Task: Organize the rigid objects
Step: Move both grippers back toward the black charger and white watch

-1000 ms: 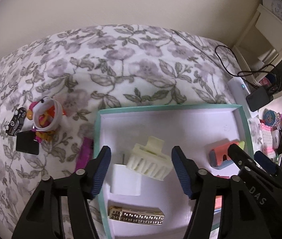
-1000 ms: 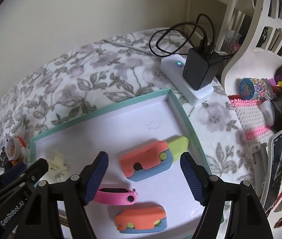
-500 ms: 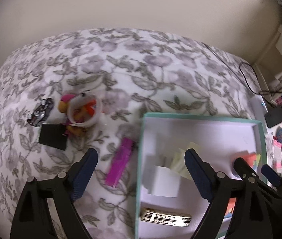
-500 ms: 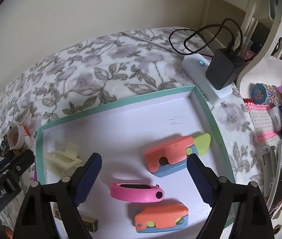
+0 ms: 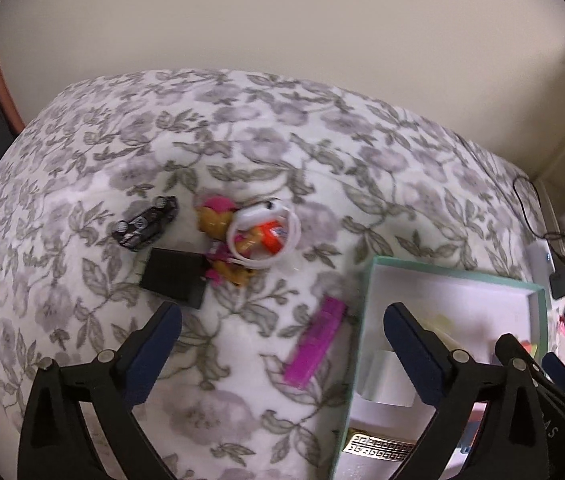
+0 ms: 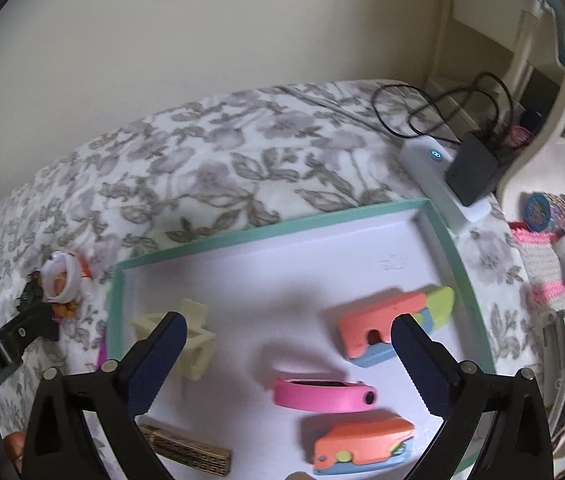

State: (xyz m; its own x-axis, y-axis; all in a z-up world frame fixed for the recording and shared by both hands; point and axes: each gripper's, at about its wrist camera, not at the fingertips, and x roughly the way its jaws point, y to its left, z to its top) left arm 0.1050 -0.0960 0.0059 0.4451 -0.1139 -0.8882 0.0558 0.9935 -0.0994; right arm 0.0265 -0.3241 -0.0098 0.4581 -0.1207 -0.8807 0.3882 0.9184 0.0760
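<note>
Both pairs of fingers stand wide apart with nothing clamped; each set of jaws has just been opening. Left gripper (image 5: 282, 332) hangs over the floral bedspread (image 5: 242, 152), just left of the teal-rimmed tray (image 5: 356, 344); a magenta bar (image 5: 316, 340) lies on the cloth between its fingers, untouched, right beside the tray's left wall. Farther left on the bedspread: black toy car (image 5: 146, 222), flat black block (image 5: 174, 278) near it, and a small toy figure with a white ring (image 5: 258, 236) touching the block's right edge. Right gripper (image 6: 288, 334) hangs over the tray interior. Inside the tray: cream hair claw (image 6: 192, 336) at the left, partly behind the right gripper's left finger; orange-and-blue folding toy with a green tip (image 6: 378, 330) at the right; pink oblong clip (image 6: 322, 396) near the middle; second orange-and-blue toy (image 6: 362, 444) at the near edge; gold patterned bar (image 6: 190, 454) near left. A white block in the tray shows blurred in the left wrist view, partly behind the left gripper's right finger. Beyond the tray's far right corner sits a white power strip (image 6: 426, 164) with a black adapter (image 6: 478, 168) plugged in and cable looped behind. Clutter at the far right edge, too small to tell.
</note>
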